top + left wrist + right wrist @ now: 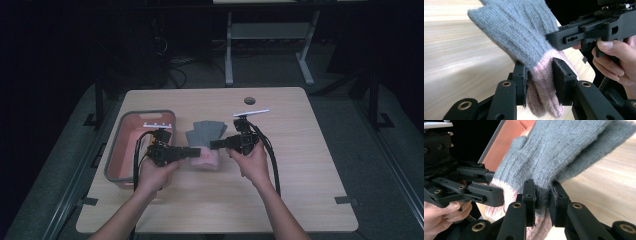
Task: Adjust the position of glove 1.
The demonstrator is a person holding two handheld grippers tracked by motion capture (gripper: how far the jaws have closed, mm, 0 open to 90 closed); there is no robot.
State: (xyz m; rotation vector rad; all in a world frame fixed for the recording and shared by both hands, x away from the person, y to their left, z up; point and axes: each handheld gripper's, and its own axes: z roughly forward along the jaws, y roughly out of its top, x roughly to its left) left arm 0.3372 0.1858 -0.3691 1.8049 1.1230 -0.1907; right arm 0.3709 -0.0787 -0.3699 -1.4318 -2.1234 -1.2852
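Note:
A knitted glove, grey with a pink cuff, is held above the wooden table between both hands. My left gripper is shut on the pink cuff, its pads squeezing the wool from either side. My right gripper is shut on the glove where grey meets pink, at the opposite edge. The grey fingers of the glove point away from me. In each gripper view the other gripper shows close by, held in a hand.
A grey-rimmed bin with a salmon inside stands at the table's left, just beyond my left hand. A round cable hole lies at the far edge. A white desk frame stands on the floor beyond the table.

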